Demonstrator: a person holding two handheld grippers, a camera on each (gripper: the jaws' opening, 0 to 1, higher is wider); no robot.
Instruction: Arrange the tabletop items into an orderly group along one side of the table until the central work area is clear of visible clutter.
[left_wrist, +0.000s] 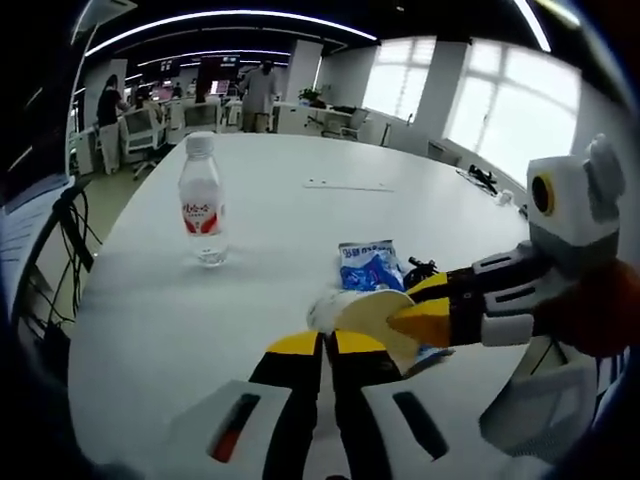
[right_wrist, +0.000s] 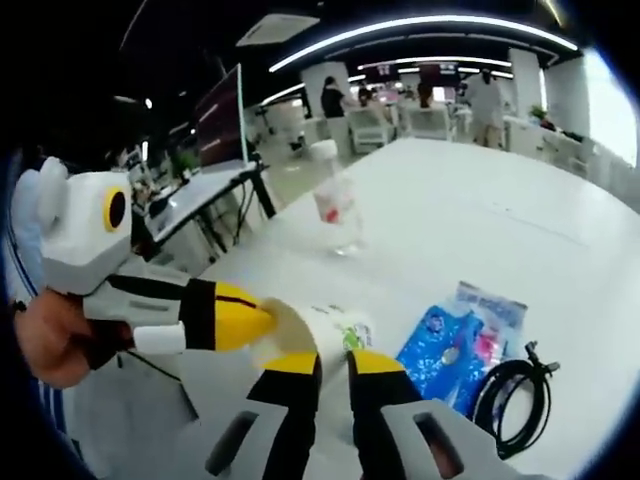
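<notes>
- A paper cup (left_wrist: 365, 315) lies on its side on the white surface (left_wrist: 270, 230), its open mouth toward the two hand-held grippers; everything below is placed from this cup.
- The left hand-held gripper (left_wrist: 327, 345) sits just before the cup, its yellow-tipped jaws nearly closed with a thin gap between them; it grips nothing that I can make out.
- The right hand-held gripper (right_wrist: 333, 363) also sits at the cup (right_wrist: 325, 335), jaws almost together; whether they pinch the rim I cannot tell.
- In the left gripper view, the other hand-held gripper reaches to the cup's mouth from the right.
- A blue snack packet (right_wrist: 450, 345) lies just beside the cup.
- A coiled black cable (right_wrist: 515, 390) lies beyond the packet.
- A water bottle (left_wrist: 202, 200) stands upright, well apart from the cup.
</notes>
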